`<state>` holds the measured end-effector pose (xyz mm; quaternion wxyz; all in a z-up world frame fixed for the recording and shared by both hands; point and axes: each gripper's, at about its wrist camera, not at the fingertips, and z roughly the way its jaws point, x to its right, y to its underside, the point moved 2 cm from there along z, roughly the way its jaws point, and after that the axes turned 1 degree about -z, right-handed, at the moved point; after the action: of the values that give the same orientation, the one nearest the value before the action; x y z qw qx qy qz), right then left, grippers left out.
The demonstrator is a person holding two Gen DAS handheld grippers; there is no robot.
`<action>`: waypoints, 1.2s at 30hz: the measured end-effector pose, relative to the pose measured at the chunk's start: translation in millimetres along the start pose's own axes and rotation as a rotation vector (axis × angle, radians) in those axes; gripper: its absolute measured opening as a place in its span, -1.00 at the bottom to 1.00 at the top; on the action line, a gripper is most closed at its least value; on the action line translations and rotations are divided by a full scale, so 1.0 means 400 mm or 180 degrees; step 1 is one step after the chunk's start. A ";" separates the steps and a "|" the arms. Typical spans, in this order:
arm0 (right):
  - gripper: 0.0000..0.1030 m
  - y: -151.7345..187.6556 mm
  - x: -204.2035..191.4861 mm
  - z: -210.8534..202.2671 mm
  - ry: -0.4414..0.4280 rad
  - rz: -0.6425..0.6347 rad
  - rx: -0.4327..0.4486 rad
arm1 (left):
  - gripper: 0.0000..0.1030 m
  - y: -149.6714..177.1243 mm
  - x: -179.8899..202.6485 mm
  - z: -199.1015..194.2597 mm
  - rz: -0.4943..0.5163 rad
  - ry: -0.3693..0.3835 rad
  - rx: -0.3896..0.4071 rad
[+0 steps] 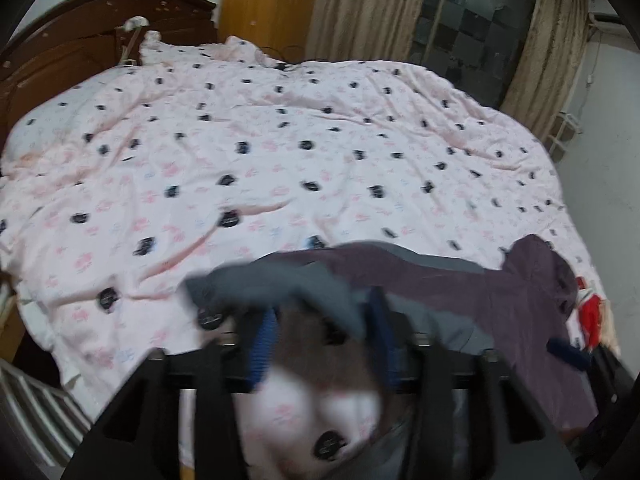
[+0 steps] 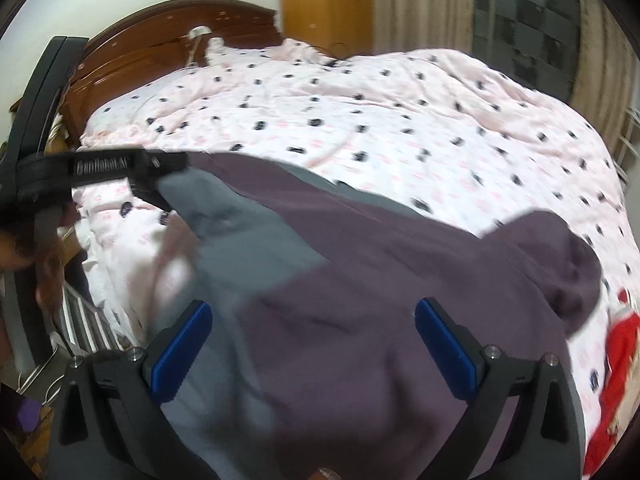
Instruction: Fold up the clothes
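Right wrist view showed the right hand-held gripper (image 2: pixel 312 352) spread wide, its ribbed blue pads (image 2: pixel 182 350) empty above a soft plum-and-grey hooded garment (image 2: pixel 360 264) lying rumpled on the pink printed quilt (image 2: pixel 360 120) of the bed. The left hand-held gripper (image 1: pixel 320 344) stood part-open, a limp grey fold (image 1: pixel 288 292) draped blurrily across its fingertips; whether it pinched, I could not tell.

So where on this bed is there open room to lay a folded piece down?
The pink quilt lies bare from the headboard down to the purple-grey garment and across to the curtain side. It is crowded by the near edge: the garment, the red item, both grippers.
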<state>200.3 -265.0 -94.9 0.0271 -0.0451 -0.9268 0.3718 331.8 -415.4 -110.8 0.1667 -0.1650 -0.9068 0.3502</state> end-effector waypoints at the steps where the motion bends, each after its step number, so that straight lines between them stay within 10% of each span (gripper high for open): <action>1: 1.00 -0.010 -0.018 0.012 0.0000 -0.0057 0.0006 | 0.18 0.007 -0.016 -0.014 -0.0020 -0.0094 0.0066; 16: 0.97 -0.168 -0.268 0.284 0.0254 -0.1136 -0.0390 | 0.37 0.144 -0.184 -0.075 -0.0468 -0.0281 0.0041; 17: 0.91 -0.171 -0.274 0.305 0.0303 -0.1175 -0.0455 | 0.38 0.153 -0.188 -0.076 -0.0482 -0.0281 0.0033; 20: -0.35 -0.173 -0.284 0.368 0.0388 -0.1229 -0.0759 | 0.38 0.177 -0.192 -0.079 -0.0493 -0.0258 -0.0003; 21: -0.49 -0.172 -0.279 0.385 0.0382 -0.1196 -0.0856 | 0.38 0.182 -0.188 -0.078 -0.0477 -0.0235 -0.0023; 30: -0.94 -0.193 -0.214 0.393 0.0067 -0.0859 -0.1043 | 0.38 0.242 -0.100 -0.049 -0.0173 0.0447 -0.0558; 36: -0.95 -0.244 -0.174 0.337 -0.0121 -0.0704 -0.0940 | 0.39 0.306 0.034 -0.026 0.0752 0.0623 -0.0941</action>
<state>252.1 -435.0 -125.9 0.0433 0.0607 -0.9710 0.2272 346.5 -317.9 -185.5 0.1857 -0.3261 -0.9022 0.2128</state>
